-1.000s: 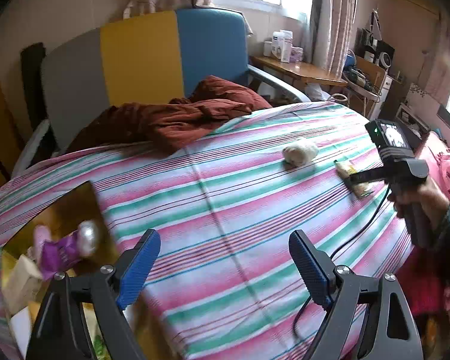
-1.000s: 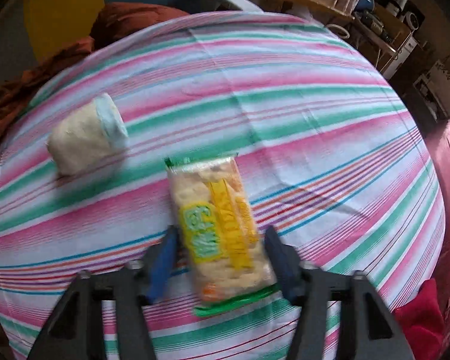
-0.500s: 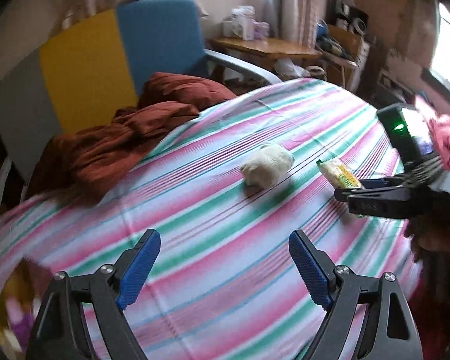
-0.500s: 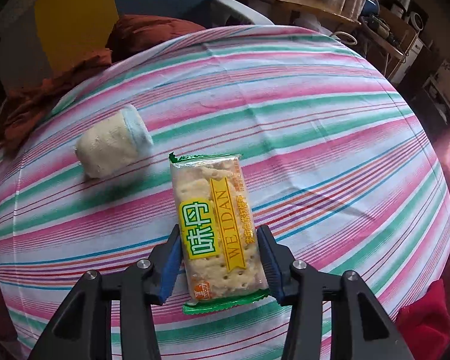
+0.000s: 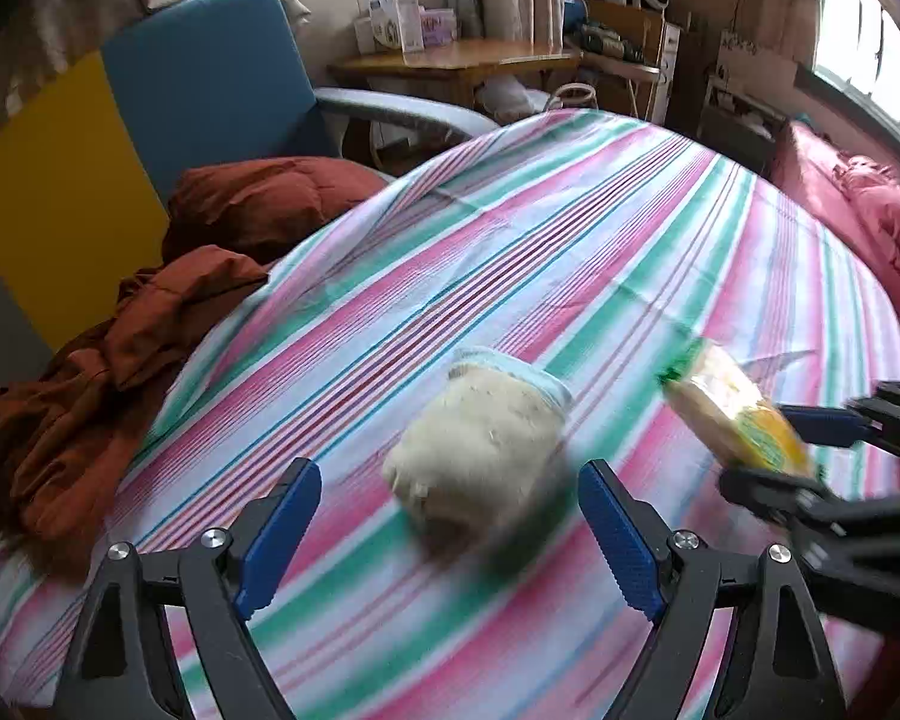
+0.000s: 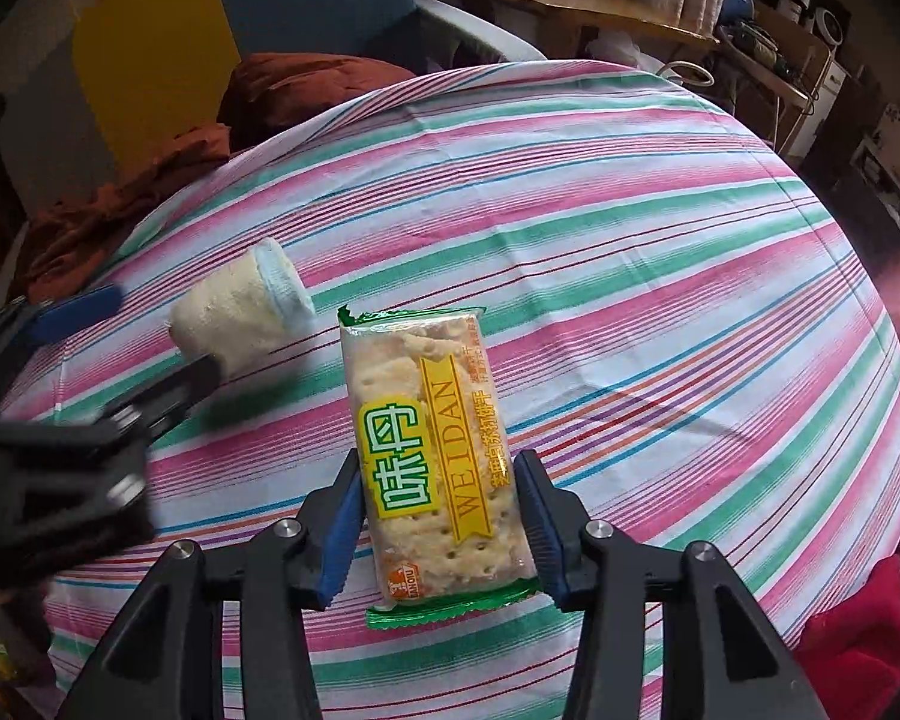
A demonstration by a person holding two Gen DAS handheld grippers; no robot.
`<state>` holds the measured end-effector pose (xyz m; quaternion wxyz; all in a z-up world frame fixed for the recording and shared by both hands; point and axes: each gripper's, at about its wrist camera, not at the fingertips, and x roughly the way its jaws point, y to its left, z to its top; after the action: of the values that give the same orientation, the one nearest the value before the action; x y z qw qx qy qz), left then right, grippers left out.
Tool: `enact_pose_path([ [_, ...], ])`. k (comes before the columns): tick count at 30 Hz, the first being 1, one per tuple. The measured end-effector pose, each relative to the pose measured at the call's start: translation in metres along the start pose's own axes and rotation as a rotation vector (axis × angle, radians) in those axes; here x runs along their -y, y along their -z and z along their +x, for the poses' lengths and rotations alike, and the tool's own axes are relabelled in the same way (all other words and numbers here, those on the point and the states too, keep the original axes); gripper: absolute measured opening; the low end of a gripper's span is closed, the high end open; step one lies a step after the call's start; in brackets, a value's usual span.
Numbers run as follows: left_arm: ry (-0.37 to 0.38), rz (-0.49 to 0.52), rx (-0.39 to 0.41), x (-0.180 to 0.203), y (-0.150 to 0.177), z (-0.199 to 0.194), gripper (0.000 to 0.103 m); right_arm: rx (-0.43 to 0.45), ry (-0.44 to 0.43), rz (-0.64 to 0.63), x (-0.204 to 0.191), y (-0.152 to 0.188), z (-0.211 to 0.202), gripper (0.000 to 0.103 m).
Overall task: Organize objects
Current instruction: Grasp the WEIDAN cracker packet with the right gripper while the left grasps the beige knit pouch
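Surface: bed under a striped sheet — pink, green, white bands; it carries both loose things.
Off-task bulk: rust-brown blanket heaped at the sheet's far-left edge, well apart from the roll.
Landmark: cream sock roll with a pale blue cuff, lying on the sheet; all places below are given from it.
Roll, long axis: runs from the closed cream end nearest the left tool up and away to the blue cuff — roughly in line with the fingers, tilted a little right.
Cracker packet: just right of the roll, not touching it, lifted clear of the sheet by its near end; long axis points away from the right tool.
Left hand-held gripper: jaws wide and empty, blue pads standing either side of the roll's near end, not touching. In the right wrist view the roll sits just past its fingertips.
Right hand-held gripper: narrow, pads pressed on the packet's two long edges — holding it.
Nearer hand: left, by a clear margin; the right is occupied.
Judged next move: push the left tool forward along the roll's axis until the pads flank its middle, then close.
Risk: soft roll may squash or slip out.
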<state>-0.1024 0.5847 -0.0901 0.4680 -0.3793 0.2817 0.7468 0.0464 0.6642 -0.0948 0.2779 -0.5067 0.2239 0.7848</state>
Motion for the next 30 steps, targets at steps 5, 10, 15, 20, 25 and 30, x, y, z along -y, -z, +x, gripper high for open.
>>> enact_pose_path([
  [5,0.005,0.003,-0.024,0.0,-0.01,0.029,0.088,-0.016,0.019,0.0,0.001,0.0,0.004,0.049],
  [10,0.079,-0.022,-0.077,0.007,-0.011,0.044,0.053,-0.03,0.03,-0.022,-0.001,0.002,0.008,0.049],
  [15,0.062,-0.1,-0.083,0.004,0.01,0.028,0.052,-0.034,0.001,-0.065,-0.006,0.003,0.009,0.049],
  [20,0.01,-0.213,-0.103,-0.001,0.046,-0.008,0.052,-0.021,-0.051,-0.153,-0.025,0.007,0.006,0.049],
  [25,-0.021,-0.279,-0.049,-0.004,0.074,-0.06,0.052,-0.015,-0.091,-0.26,-0.05,0.014,0.004,0.049],
  [30,-0.06,-0.306,0.045,-0.006,0.089,-0.119,0.052,-0.017,-0.08,-0.32,-0.064,0.019,0.008,0.049],
])
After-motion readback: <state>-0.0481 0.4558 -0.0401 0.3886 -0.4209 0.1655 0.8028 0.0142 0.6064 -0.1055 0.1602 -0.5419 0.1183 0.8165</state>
